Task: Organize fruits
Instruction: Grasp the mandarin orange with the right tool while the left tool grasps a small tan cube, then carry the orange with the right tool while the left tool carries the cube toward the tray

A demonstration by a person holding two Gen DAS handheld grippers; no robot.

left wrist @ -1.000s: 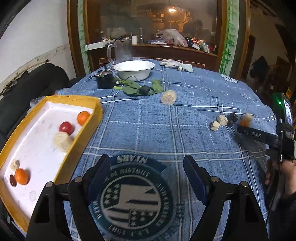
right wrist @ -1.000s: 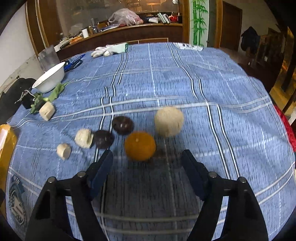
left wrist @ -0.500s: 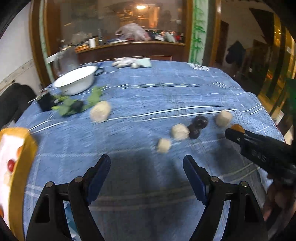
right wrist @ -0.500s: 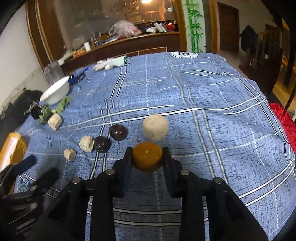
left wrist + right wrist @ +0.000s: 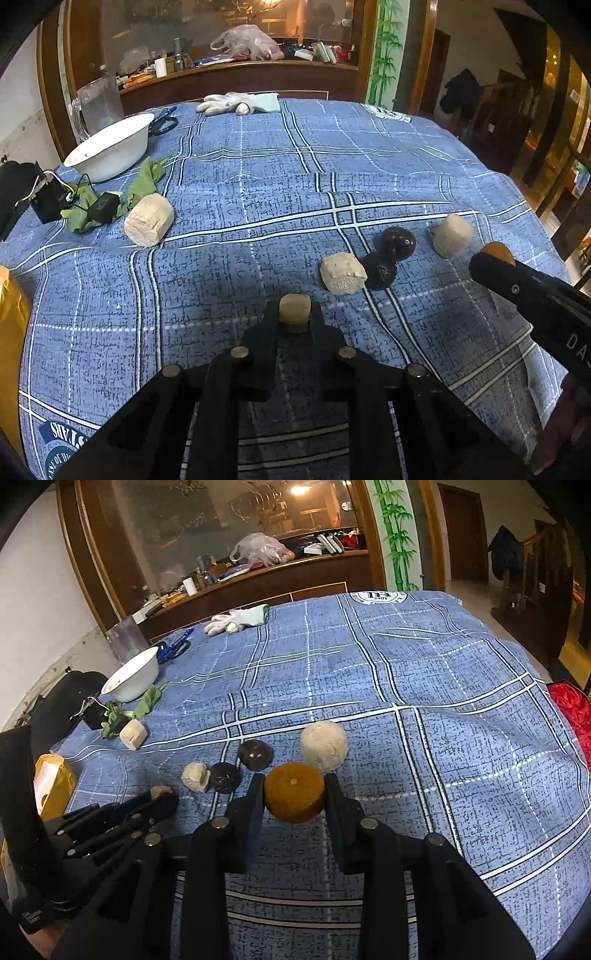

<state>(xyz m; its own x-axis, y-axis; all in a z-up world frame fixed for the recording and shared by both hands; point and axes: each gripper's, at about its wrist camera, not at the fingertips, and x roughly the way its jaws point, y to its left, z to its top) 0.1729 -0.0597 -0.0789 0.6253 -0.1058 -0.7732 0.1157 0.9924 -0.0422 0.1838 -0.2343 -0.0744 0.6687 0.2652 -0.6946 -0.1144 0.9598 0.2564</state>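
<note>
Left tool (image 5: 294, 314) is clamped on a small tan cube-shaped fruit chunk (image 5: 294, 308), right tool (image 5: 294, 794) squeezing a round orange fruit (image 5: 294, 791) over the blue-plaid-covered table (image 5: 406, 686).

A woven blue checked cloth (image 5: 424, 686) with a coarse, matt weave covers the surface. Just beyond the orange fruit (image 5: 294, 792), whose skin looks dull and finely pitted, the two dark fruits (image 5: 255, 754) are smooth and glossy. The pale chunks (image 5: 148, 220) look rough and fibrous. The white bowl (image 5: 110, 146) far behind them shines, smooth glazed or plastic.
</note>
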